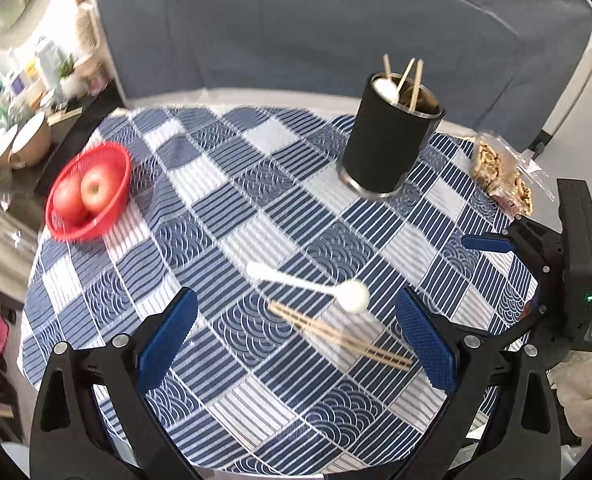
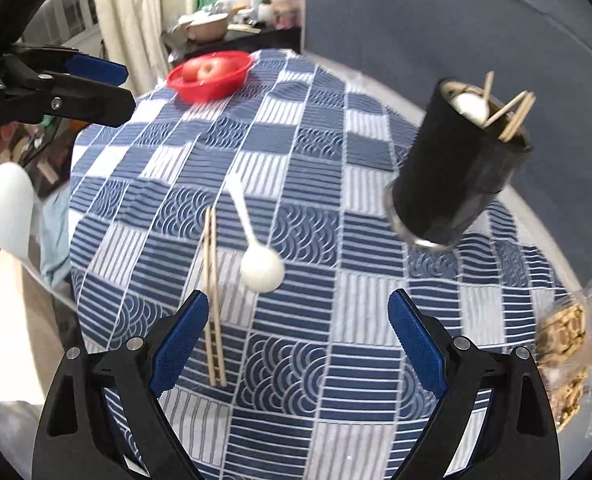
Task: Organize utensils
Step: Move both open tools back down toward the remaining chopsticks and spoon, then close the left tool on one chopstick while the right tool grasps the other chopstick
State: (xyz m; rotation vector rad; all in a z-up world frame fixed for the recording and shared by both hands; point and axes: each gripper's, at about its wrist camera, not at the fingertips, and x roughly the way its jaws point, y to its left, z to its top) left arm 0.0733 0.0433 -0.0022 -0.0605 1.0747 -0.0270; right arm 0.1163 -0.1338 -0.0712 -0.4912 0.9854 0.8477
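Wide-spread left gripper [image 1: 296, 344] above chopsticks [image 1: 339, 334], spoon [image 1: 315, 286] mid-table.

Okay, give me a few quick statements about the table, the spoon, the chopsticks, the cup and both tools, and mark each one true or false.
1. A white spoon lies on the tablecloth beside a pair of chopsticks. True.
2. The black cup is empty. False: it already holds a white spoon and chopsticks.
3. The left tool is shut on the chopsticks. False: it is open and holds nothing.
4. The right tool is open. True.
5. The red bowl holds apples. True.
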